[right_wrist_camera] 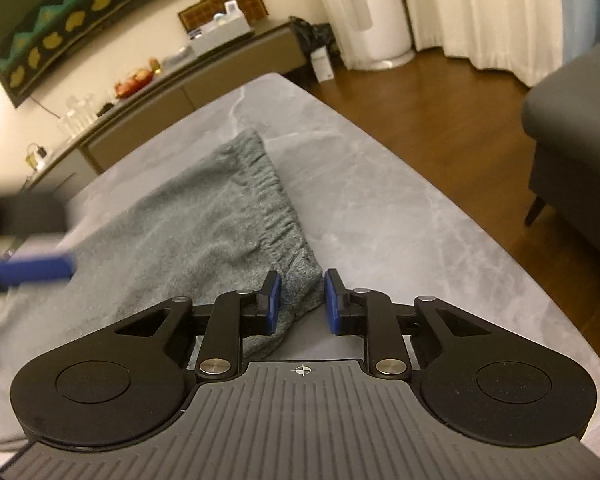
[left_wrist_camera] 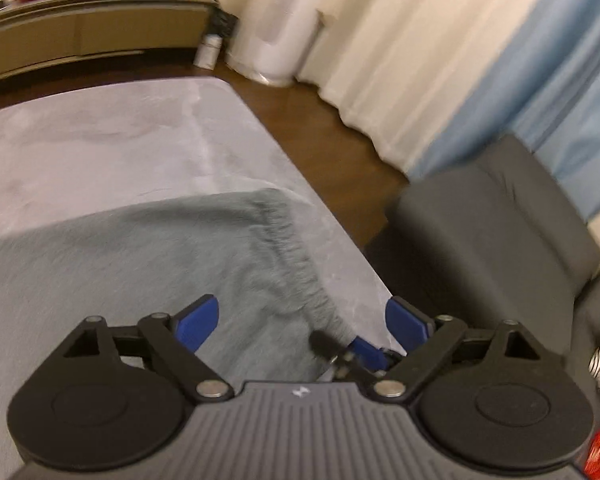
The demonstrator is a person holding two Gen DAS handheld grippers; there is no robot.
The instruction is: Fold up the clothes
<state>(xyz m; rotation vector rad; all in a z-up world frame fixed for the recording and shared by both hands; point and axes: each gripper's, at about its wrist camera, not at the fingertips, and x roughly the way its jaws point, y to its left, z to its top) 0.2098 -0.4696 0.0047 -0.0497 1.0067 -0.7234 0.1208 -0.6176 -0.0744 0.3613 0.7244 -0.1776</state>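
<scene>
Grey-green knitted garment [right_wrist_camera: 204, 216], with a gathered elastic band [right_wrist_camera: 276, 204] along one edge, lies spread on a grey marble-patterned table [right_wrist_camera: 380, 184], its banded end reaching toward the table's right edge and its near corner lying close to the near edge. Right gripper [right_wrist_camera: 300, 300]: blue pads [right_wrist_camera: 332, 304] stand narrowly apart, with the garment's near corner between them; the left pad sits against the fabric, while a slim gap separates the right pad from it, so no firm pinch is visible. Left gripper [left_wrist_camera: 302, 322]: jaws spread wide above the garment near the banded edge, nothing clasped between its blue pads [left_wrist_camera: 198, 322]; this view is motion-blurred. In the right wrist view, the left gripper appears as a blurred dark and blue shape at the left border, above the cloth. Beyond the table: a low sideboard [right_wrist_camera: 204, 80] carrying small items, a wooden floor [right_wrist_camera: 440, 120], pale curtains [right_wrist_camera: 480, 8], and a dark grey sofa [left_wrist_camera: 500, 232] off the table's right edge.
</scene>
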